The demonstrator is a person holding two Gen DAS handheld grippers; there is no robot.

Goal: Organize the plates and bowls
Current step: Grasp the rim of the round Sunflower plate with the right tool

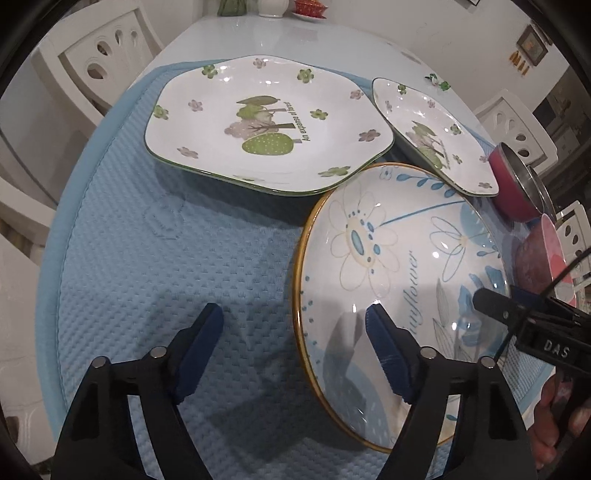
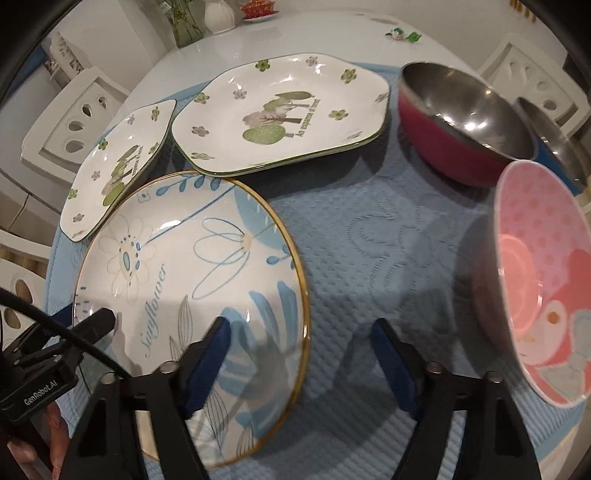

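Note:
A round blue-flower "Sunflower" plate (image 1: 399,266) (image 2: 199,266) lies on the blue mat. Two white hexagonal tree-print plates lie behind it: in the left wrist view one (image 1: 266,122) is far centre and the other (image 1: 436,136) far right; in the right wrist view one (image 2: 288,110) is centre and the other (image 2: 118,166) left. A red steel bowl (image 2: 461,122) (image 1: 513,184), a blue steel bowl (image 2: 554,140) and a pink bowl (image 2: 543,288) (image 1: 543,258) stand at the right. My left gripper (image 1: 295,332) is open; its right finger is over the round plate's left rim. My right gripper (image 2: 301,347) is open, straddling the plate's right rim.
The blue quilted mat (image 1: 147,258) (image 2: 388,240) covers a white table (image 1: 280,37). White chairs (image 1: 99,55) (image 2: 81,122) stand around it. A vase (image 2: 218,14) and a red dish (image 2: 258,7) sit at the far edge.

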